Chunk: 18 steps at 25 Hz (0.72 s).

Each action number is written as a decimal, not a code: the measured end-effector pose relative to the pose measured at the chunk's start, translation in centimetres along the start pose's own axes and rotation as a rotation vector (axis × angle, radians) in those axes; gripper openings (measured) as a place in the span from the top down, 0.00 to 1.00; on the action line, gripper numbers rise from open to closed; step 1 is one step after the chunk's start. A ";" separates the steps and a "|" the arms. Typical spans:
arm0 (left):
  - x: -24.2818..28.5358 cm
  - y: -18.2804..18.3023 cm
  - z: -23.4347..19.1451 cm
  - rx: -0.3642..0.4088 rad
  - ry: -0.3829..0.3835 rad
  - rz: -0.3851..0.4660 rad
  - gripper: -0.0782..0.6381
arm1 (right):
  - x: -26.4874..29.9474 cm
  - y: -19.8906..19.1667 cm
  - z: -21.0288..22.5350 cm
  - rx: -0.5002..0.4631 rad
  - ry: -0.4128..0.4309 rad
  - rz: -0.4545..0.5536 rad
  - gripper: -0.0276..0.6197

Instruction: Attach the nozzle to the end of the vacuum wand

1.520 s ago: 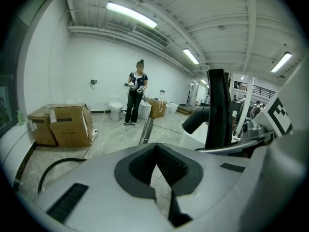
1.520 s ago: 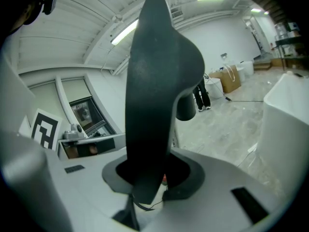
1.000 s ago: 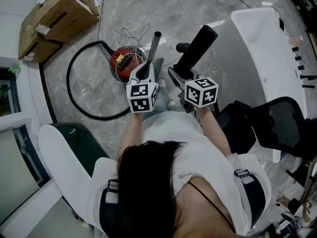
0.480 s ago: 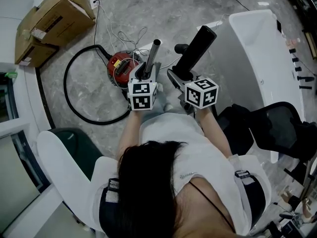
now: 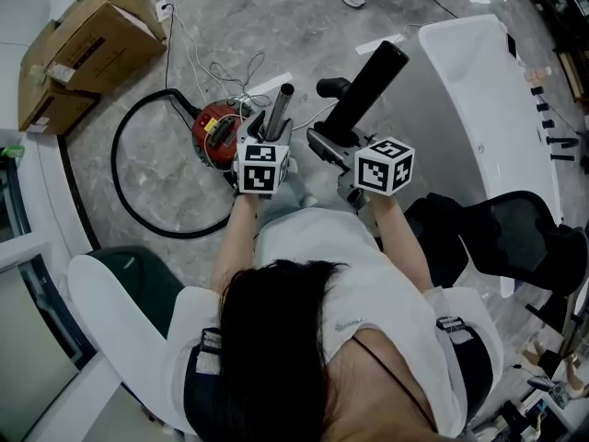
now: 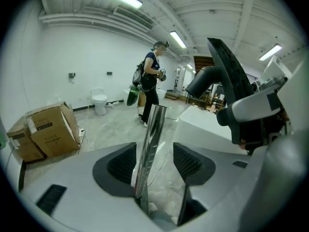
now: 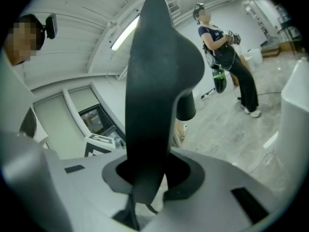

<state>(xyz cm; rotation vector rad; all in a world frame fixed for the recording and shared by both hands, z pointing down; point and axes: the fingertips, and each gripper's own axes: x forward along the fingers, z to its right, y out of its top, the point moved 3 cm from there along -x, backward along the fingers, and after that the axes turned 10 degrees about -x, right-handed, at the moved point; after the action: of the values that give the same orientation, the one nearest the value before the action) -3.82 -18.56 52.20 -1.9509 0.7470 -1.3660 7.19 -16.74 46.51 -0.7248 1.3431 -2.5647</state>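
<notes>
The shiny metal vacuum wand (image 5: 280, 109) rises from the floor in front of my knees. My left gripper (image 5: 267, 134) stands open around it. Its jaws have just been opening, and the wand (image 6: 149, 149) stays between them, close to the left pad (image 6: 120, 163), with a clear gap to the right pad (image 6: 187, 159). My right gripper (image 5: 333, 141) is shut on the lower part of the black nozzle (image 5: 368, 86). The nozzle (image 7: 154, 81) points up and away, its socket stub to the right of the wand's tip.
The red vacuum canister (image 5: 213, 127) with its black hose (image 5: 124, 187) lies on the floor left of the wand. Cardboard boxes (image 5: 83, 44) sit at the far left and a white tub (image 5: 460, 99) on the right. A black chair (image 5: 515, 238) stands beside me; a person (image 6: 149, 88) stands farther off.
My left gripper has opened off the wand and slid a little down it. The right gripper with the nozzle has shifted slightly right and up.
</notes>
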 end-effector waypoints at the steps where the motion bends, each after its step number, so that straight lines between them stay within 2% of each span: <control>1: 0.3 0.1 -0.1 0.001 -0.006 -0.005 0.57 | 0.1 0.1 -0.1 0.017 0.031 -0.003 0.79; 4: 1.3 0.1 -0.3 0.038 -0.012 -0.018 0.57 | 0.5 0.4 -0.2 0.055 0.104 -0.012 0.79; 6: 2.3 -0.2 -0.4 0.057 -0.027 -0.030 0.56 | 0.6 0.4 0.0 0.042 0.115 -0.034 0.79; 10: 3.7 -0.6 -0.9 0.019 -0.063 -0.043 0.55 | 1.1 0.7 0.6 0.028 0.121 -0.065 0.79; 15: 5.5 -0.9 -0.9 0.010 -0.125 -0.043 0.55 | 1.5 1.0 0.9 0.036 0.161 -0.091 0.79; 18: 6.5 -1.4 -1.2 0.016 -0.133 -0.049 0.55 | 1.8 0.9 1.1 0.048 0.164 -0.107 0.79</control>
<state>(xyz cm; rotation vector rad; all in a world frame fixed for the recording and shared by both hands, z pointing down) -2.90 -22.73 57.40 -2.0367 0.6278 -1.2522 6.10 -18.72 46.99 -0.6054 1.3164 -2.7838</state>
